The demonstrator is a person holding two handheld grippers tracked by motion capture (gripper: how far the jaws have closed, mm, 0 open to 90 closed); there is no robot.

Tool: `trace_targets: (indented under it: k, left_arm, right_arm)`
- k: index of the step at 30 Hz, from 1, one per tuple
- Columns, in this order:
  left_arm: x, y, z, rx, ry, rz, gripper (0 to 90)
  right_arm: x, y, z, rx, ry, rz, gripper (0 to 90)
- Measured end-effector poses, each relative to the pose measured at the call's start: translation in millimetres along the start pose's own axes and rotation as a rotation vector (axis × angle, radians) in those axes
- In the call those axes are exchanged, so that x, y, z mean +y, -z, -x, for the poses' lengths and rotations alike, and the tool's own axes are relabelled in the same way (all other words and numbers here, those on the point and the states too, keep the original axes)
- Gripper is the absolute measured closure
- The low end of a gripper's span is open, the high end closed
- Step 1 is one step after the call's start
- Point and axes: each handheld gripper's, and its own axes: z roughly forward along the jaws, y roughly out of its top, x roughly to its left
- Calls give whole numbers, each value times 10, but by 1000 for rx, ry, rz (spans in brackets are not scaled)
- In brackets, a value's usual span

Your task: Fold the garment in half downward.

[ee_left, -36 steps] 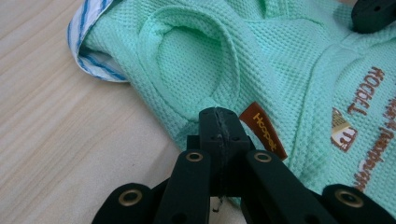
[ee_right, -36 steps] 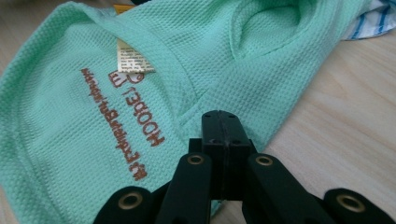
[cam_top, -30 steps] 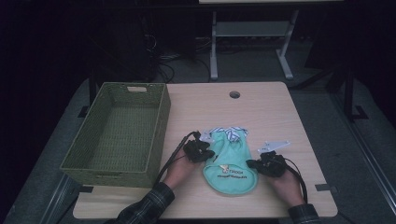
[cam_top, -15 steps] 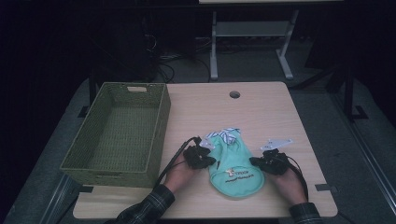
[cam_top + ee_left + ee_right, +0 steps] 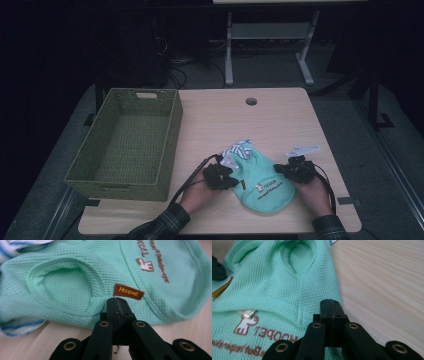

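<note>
- A person at a wooden table [image 5: 280,120] works a mint-green pet shirt [image 5: 262,182] with a gripper in each hand, forearms coming in from the near edge.
- The shirt lies flat on the near half of the table, between the two hands, its printed logo facing up. A striped blue-and-white cloth [image 5: 241,149] sticks out at its far end.
- The left gripper [image 5: 226,176] sits at the shirt's left edge. In the left gripper view its jaws are pressed fully together, tips against the hem just below a small brown label [image 5: 128,291]; whether they pinch any fabric cannot be told.
- The right gripper [image 5: 290,170] sits at the shirt's right edge. In the right gripper view its jaws are likewise closed tight, resting on the fabric near the side seam, with bare wood just beside.
- A green woven basket [image 5: 172,125] stands empty at the table's left, well apart from the shirt.
- Judging by this, the job is at an early stage: the shirt is laid out and flanked on both sides, but no fold shows, and the basket has received nothing. Folding and stowing appear to remain.
</note>
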Motion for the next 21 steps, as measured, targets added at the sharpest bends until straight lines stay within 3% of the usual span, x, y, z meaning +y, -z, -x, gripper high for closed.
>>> trace_targets:
  k: [9, 16, 21]
  left_arm:
    - [35, -33, 113, -44, -20, -5, 870]
    - [44, 195, -48, 5, 31, 60, 753]
    - [32, 348, -216, 71, 70, 97, 642]
  right_arm:
    - [-10, 7, 37, -5, -3, 6, 900]
    - [-13, 8, 39, -2, -6, 6, 899]
    - [-13, 5, 32, -8, 0, 9, 900]
